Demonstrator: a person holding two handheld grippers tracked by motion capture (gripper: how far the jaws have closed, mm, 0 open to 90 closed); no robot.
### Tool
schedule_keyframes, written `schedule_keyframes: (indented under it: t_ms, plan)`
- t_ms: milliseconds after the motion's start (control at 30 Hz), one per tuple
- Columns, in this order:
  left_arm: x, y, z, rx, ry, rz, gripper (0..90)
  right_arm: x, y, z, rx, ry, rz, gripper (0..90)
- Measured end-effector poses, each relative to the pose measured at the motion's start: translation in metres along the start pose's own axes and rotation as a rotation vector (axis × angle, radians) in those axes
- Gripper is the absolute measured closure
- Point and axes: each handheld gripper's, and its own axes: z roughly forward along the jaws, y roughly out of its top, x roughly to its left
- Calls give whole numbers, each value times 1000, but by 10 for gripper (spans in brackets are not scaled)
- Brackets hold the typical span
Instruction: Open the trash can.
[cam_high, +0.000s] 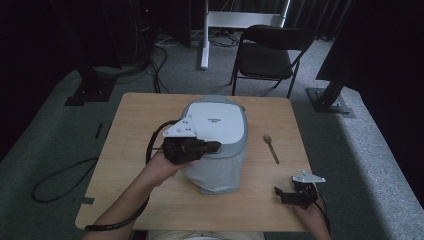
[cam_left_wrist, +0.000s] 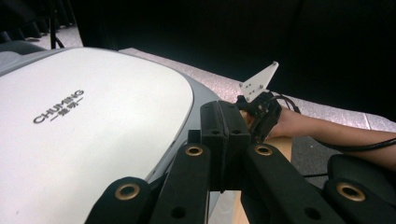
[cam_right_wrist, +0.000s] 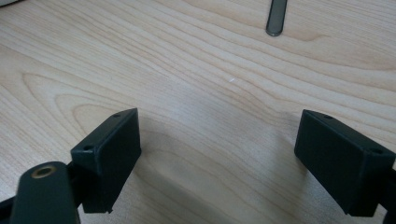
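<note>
From above, my left gripper (cam_high: 212, 146) sat against the near left edge of the rice cooker (cam_high: 216, 142), its jaws pressed together with nothing between them. The cooker stood mid-table (cam_high: 135, 150). A spoon (cam_high: 271, 148) lay to the cooker's right, and my right gripper (cam_high: 280, 192) rested near the table's front right corner.

Along my left gripper (cam_left_wrist: 226, 135), the shut jaws met just beside the cooker's white lid (cam_left_wrist: 88, 135); beyond them was my right gripper (cam_left_wrist: 261, 112).

Along my right gripper (cam_right_wrist: 219, 154), the jaws stood wide apart over bare wood (cam_right_wrist: 187, 79), the spoon handle's end (cam_right_wrist: 275, 18) well ahead of them.
</note>
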Motion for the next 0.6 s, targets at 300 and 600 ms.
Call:
schedule_keyframes:
  t_ms: [300, 600]
  plan:
    - [5, -9, 0, 14, 36, -20, 900, 0, 0, 0, -1, 1, -2, 141]
    - [7, -10, 2, 29, 23, -26, 900, 0, 0, 0, -1, 1, -2, 141]
